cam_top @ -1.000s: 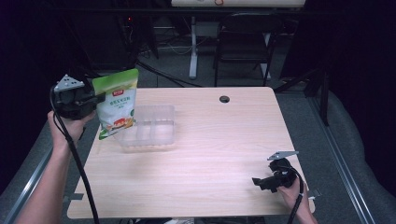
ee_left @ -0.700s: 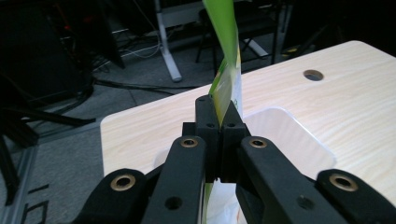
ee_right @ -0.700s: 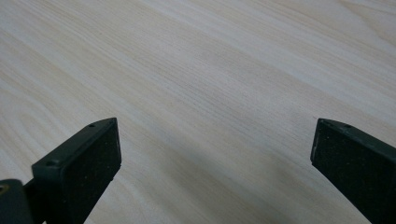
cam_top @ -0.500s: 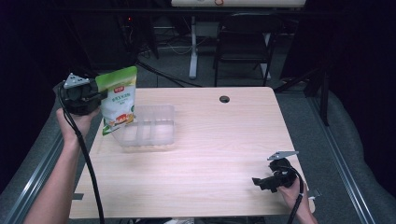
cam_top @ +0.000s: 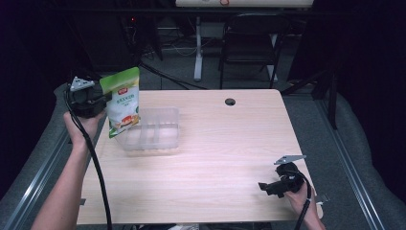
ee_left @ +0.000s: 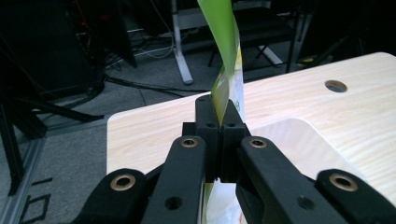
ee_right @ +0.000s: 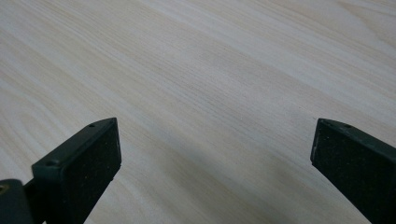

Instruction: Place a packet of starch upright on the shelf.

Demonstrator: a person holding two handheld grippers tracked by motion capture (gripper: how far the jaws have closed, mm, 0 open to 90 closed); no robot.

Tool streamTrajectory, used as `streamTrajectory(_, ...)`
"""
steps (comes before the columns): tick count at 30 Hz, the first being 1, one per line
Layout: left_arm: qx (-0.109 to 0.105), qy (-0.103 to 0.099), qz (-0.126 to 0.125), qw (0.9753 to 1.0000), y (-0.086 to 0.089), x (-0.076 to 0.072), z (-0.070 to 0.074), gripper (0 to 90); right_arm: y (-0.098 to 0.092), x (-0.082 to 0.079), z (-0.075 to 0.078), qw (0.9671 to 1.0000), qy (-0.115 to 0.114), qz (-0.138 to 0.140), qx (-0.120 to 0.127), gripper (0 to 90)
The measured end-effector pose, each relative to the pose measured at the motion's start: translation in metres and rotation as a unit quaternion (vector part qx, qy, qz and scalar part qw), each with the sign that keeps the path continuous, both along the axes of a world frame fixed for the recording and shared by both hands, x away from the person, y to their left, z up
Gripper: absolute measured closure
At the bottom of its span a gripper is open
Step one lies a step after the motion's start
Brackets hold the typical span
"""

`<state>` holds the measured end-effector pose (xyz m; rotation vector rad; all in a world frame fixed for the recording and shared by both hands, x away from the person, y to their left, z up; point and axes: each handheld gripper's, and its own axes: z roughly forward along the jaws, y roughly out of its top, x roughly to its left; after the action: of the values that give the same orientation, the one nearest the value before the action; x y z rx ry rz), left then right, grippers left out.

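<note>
In the high view, the left gripper (cam_top: 98,101) is held up at the far left corner of the wooden table (cam_top: 215,158), its jaws clamped on one edge of a green and white pouch (cam_top: 123,101). The pouch hangs upright, tilted a little, with its lower end over the left rim of a clear plastic container (cam_top: 151,130) that sits on the table's far left part. The right gripper (cam_top: 267,187) lies low at the near right corner, well apart from pouch and container, its cable trailing off the near edge. A small dark hole (cam_top: 230,101) marks the table's far side.

In the left gripper view, the two black jaws stand pressed together on the thin edge of the pouch (ee_left: 227,79), which rises above them (seen edge-on, so it looks like a narrow strip) and shows again below them. The container (ee_left: 299,140) lies just beyond.

In the right gripper view, the jaws stand wide apart over bare wood (ee_right: 210,93), with nothing between them.
</note>
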<state>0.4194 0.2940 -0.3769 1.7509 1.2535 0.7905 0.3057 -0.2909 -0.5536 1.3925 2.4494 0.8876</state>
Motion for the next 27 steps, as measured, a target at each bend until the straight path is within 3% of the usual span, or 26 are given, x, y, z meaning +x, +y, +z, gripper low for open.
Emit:
streamTrajectory(13, -0.007, 0.002, 0.016, 0.9998, -0.002, 0.009, -0.016, 90.0, 0.0, 0.0, 0.0, 1.0, -0.001, 0.002, 0.003, 1.3)
streamTrajectory(27, -0.029, 0.0, 0.027, 0.9992, -0.004, 0.015, -0.037, 90.0, 0.0, 0.0, 0.0, 1.0, 0.001, 0.0, 0.001, 1.3)
